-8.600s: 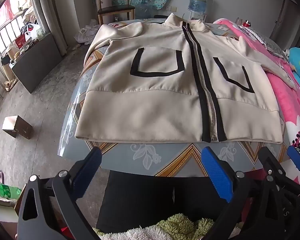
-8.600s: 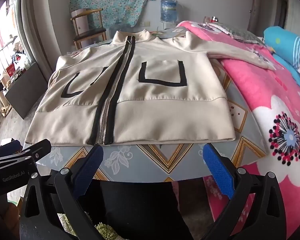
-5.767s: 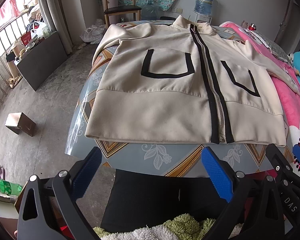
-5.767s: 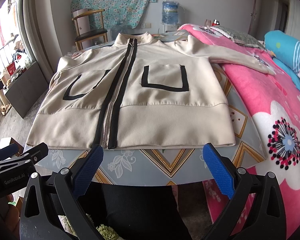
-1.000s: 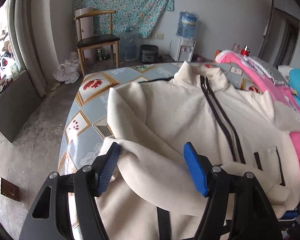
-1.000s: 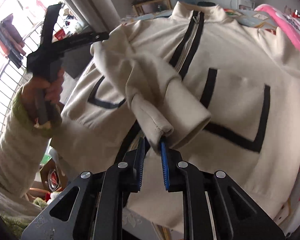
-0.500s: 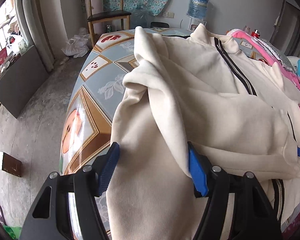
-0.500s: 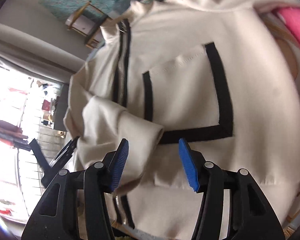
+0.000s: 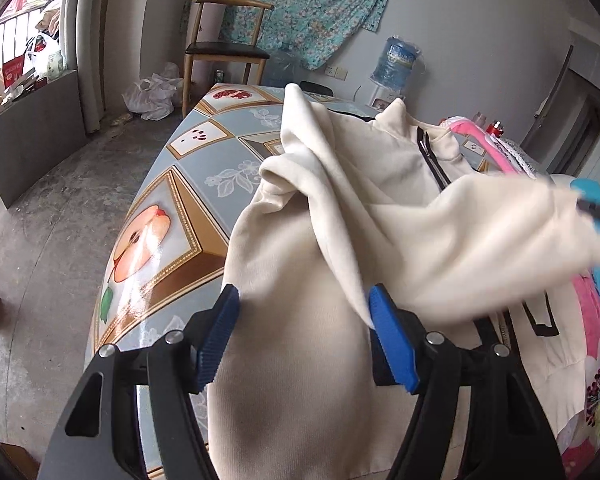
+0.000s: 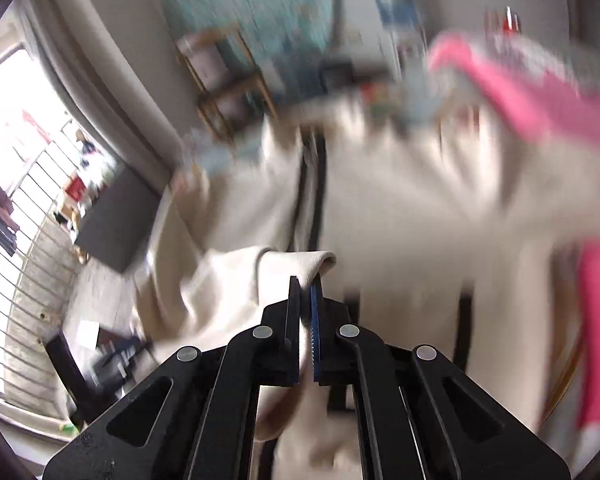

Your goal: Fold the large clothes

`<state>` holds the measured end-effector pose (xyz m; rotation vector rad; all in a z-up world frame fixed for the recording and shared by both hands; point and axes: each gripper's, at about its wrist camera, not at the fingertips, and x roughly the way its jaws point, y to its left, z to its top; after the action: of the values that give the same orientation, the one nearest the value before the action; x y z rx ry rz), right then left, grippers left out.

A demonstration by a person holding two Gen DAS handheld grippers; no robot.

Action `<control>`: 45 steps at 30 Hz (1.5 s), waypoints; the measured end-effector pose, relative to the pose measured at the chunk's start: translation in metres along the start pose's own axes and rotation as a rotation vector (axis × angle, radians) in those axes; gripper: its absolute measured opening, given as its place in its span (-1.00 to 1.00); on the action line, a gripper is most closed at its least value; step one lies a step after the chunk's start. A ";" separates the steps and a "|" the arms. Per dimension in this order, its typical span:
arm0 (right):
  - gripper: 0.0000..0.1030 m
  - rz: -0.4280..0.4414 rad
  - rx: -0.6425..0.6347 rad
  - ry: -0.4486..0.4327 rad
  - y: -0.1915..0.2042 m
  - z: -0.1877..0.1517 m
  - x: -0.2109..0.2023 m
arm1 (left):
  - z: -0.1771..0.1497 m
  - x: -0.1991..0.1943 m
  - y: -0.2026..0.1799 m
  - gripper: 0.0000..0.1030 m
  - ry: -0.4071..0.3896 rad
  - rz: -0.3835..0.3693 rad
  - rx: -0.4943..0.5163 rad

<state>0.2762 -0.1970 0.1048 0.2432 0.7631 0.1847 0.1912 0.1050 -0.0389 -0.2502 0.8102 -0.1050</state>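
Your right gripper pinches the jacket sleeve cuff | your left gripper gapes wide, jacket beneath it.

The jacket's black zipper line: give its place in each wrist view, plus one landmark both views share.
Left wrist view: the black zipper line runs down from the collar, upper right of centre, then vanishes under the lifted sleeve.
Right wrist view: blurred, it runs vertically through the centre, above the right gripper, which is shut on the sleeve cuff.
Shared landmark: the wooden chair against the wall.
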 end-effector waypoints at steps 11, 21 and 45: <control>-0.92 -0.004 0.103 0.041 -0.054 0.061 0.042 | 0.013 0.010 0.004 0.27 0.048 0.115 -0.043; -0.91 0.143 0.160 -0.079 -0.059 0.117 0.000 | 0.023 0.027 0.004 0.27 0.072 0.248 -0.023; -0.63 -0.297 0.029 0.262 -0.132 -0.011 0.112 | 0.046 -0.013 0.007 0.27 0.048 0.254 -0.047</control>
<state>0.3581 -0.2928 -0.0139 0.1311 1.0517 -0.0784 0.2160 0.1228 -0.0015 -0.1885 0.8864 0.1471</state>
